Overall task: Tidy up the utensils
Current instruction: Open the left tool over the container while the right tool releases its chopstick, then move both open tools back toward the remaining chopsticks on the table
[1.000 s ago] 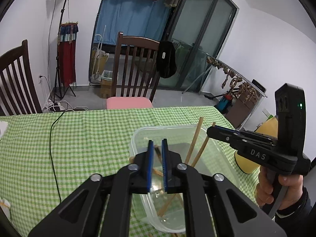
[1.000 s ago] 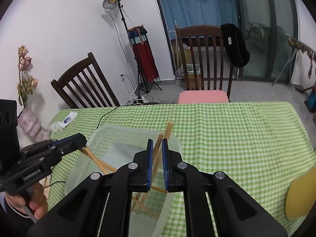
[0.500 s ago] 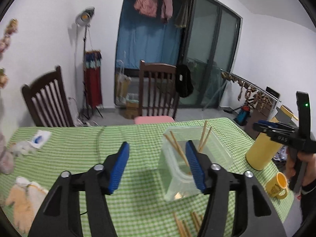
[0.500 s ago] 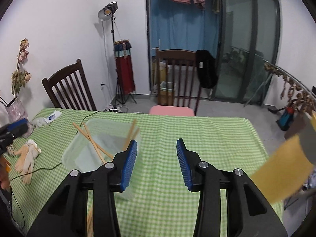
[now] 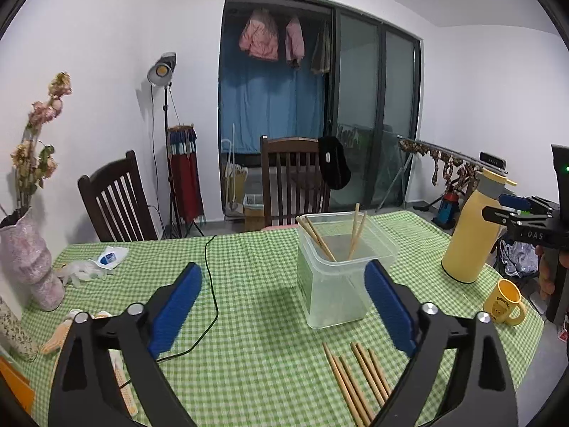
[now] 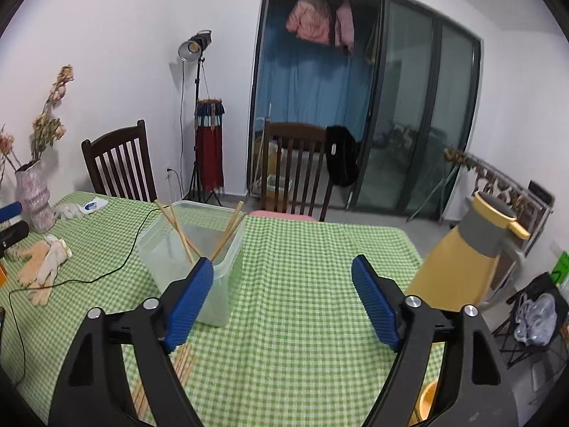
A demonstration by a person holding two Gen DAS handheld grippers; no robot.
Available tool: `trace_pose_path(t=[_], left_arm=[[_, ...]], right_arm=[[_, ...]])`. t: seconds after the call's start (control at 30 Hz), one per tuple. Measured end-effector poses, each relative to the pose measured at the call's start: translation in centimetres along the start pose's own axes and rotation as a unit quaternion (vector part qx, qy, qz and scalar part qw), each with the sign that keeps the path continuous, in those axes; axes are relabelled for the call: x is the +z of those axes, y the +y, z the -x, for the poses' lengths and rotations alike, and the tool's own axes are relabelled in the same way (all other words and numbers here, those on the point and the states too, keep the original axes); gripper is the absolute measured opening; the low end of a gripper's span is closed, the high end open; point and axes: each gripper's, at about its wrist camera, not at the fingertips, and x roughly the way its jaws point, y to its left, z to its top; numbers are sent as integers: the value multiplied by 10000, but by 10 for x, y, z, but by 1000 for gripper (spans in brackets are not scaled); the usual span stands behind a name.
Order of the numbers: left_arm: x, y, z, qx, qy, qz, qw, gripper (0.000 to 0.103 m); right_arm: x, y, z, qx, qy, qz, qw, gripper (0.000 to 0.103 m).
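Note:
A clear plastic container (image 5: pixel 345 277) stands on the green checked tablecloth, with two pairs of wooden chopsticks (image 5: pixel 355 231) leaning inside it. Several loose chopsticks (image 5: pixel 355 380) lie on the cloth in front of it. My left gripper (image 5: pixel 282 274) hovers back from the container, its jaws opening wide with nothing between them. In the right wrist view the container (image 6: pixel 213 302) sits to the left, behind my left finger, and the loose chopsticks (image 6: pixel 174 366) lie below it. My right gripper (image 6: pixel 282 263) is also opening over bare cloth, holding nothing.
A yellow thermos (image 5: pixel 473 227) and a yellow mug (image 5: pixel 505 302) stand at the right edge. A pink vase (image 5: pixel 28 259), gloves (image 6: pixel 42 267) and a black cable (image 5: pixel 213 284) occupy the left side. Wooden chairs (image 6: pixel 298 167) stand behind the table.
Both grippers were shut just above the container; they have since drawn back and upward and their jaws have spread wide. The chopsticks remain standing in the container.

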Motion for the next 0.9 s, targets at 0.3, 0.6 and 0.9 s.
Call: trace_pose_path(t=[0.3,0.6,0.9], left_arm=[[-36,-14,55,178,-374,-20,9991,96],[-100,-36,89,373,-582,-67,9976,96],[-190,-54,105,385,-587,325,9970,96]], right_arm=[[-38,25,46,-5,-427,202,9989,84],[-107,50,70,208,-503,199,9983,85],[-174,78,90,205,-566,215,9980,85]])
